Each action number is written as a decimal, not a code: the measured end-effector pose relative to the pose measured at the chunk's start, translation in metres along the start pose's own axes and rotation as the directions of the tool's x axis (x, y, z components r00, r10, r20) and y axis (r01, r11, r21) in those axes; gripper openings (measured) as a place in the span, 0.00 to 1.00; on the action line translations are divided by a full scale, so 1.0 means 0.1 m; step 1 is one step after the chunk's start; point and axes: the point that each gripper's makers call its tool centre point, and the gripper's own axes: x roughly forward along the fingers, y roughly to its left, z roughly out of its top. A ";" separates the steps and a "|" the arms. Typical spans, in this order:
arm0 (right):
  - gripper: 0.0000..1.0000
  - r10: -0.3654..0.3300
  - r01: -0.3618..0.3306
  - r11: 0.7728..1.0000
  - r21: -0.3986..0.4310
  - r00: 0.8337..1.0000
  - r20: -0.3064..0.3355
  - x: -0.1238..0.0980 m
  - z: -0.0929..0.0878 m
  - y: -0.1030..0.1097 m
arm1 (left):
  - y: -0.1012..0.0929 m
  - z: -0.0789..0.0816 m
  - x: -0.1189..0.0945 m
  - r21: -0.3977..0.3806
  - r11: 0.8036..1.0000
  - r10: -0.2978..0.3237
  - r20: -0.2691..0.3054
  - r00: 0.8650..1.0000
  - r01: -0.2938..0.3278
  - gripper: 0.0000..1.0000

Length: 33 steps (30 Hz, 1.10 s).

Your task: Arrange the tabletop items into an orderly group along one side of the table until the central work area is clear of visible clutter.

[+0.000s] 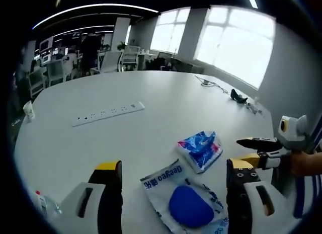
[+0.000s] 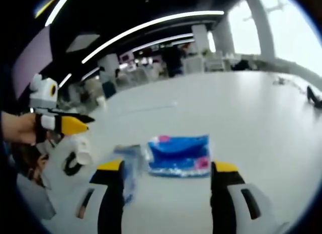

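Observation:
A white wet-wipes pack (image 1: 183,199) with a blue oval lid lies flat on the white table (image 1: 151,93), between the wide-apart jaws of my left gripper (image 1: 173,166), which is open and holds nothing. Just beyond it lies a blue tissue pack (image 1: 201,149). My right gripper (image 1: 251,143) comes in from the right, close to the tissue pack. In the right gripper view the blue tissue pack (image 2: 178,153) lies just ahead of my open right gripper (image 2: 167,166), the wipes pack (image 2: 132,161) is blurred at its left, and the left gripper (image 2: 75,124) shows at the left.
A white power strip (image 1: 108,113) lies mid-table. A paper cup (image 1: 28,109) stands near the left edge and a small bottle (image 1: 43,204) at the near left. Cables (image 1: 211,84) and a black object (image 1: 239,96) lie at the far right. Office chairs stand beyond the table.

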 end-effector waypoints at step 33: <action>0.63 0.003 0.000 0.986 0.167 1.000 -0.014 -0.39 -0.28 0.47 | 0.22 0.02 0.00 0.076 0.996 -0.034 -0.059 0.998 0.038 0.80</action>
